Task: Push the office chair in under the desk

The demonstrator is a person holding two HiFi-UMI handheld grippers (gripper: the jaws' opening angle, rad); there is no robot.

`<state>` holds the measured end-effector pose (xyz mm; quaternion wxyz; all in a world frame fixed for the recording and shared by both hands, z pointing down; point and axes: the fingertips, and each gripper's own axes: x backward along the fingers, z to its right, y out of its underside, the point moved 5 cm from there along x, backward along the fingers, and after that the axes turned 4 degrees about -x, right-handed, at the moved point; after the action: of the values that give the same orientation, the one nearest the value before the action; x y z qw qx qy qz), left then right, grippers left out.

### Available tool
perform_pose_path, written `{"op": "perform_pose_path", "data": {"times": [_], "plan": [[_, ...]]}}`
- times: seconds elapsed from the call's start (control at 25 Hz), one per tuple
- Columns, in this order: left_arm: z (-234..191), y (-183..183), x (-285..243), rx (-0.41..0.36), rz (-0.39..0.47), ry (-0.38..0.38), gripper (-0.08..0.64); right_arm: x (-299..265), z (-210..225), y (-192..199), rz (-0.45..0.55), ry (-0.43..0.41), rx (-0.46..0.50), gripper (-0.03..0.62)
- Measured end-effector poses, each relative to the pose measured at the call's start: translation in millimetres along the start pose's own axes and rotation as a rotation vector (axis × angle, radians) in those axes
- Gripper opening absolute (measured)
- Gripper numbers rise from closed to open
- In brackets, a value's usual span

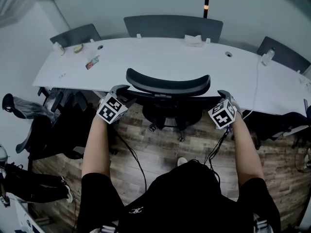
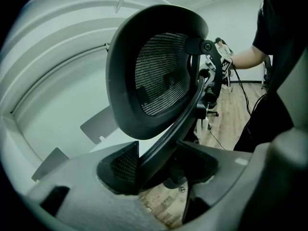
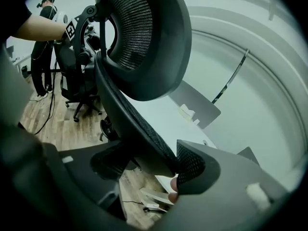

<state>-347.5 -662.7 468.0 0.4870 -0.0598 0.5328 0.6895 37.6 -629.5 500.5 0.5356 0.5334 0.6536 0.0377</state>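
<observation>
We find the chair [image 1: 167,84] drawn up to the near edge of the counter [image 1: 160,57]. Its back is at that edge, and its base and casters stand on the wood floor [image 1: 160,149] just short of it.

The left tongs [image 1: 124,92] are clamped on the left side of the chair's back. In the left gripper view the frame fills the gap between the pads. The right tongs [image 1: 224,95] stand wide about the right side. The mesh rim lies between the jaws and against one pad, and we see no clamp.

Each pair of tongs bears a cube [image 1: 112,109] of black-and-white square markers, which are patterns and not text.

At the counter's left end lies a red and green packet [image 1: 92,62], its print too small to read. Near the far edge sits a white box [image 1: 194,40], and we cannot tell its contents. A small white logo [image 1: 136,210] on the person's black shirt [image 1: 189,193] is likewise unreadable.
</observation>
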Motion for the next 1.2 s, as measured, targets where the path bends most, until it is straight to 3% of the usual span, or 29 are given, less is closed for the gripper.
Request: {"op": "perform_pose_path", "data": {"times": [0.4,0.92,1.2], "plan": [[-30.2,2.9,-11.7,0.003,-0.01,0.024,0.241,-13.0,-0.6,-15.6,-0.037,-0.047,-0.032,0.313],[-35.3,4.1,-11.7,0.008,0.0,0.037,0.242,-15.1,-0.8,-19.4,-0.057,-0.029,-0.036,0.318],[-28.0,6.5,-6.4,-0.001,-0.047,0.011,0.244,-9.7,-7.2,-17.5,-0.048,0.009,-0.011,0.313]]}}
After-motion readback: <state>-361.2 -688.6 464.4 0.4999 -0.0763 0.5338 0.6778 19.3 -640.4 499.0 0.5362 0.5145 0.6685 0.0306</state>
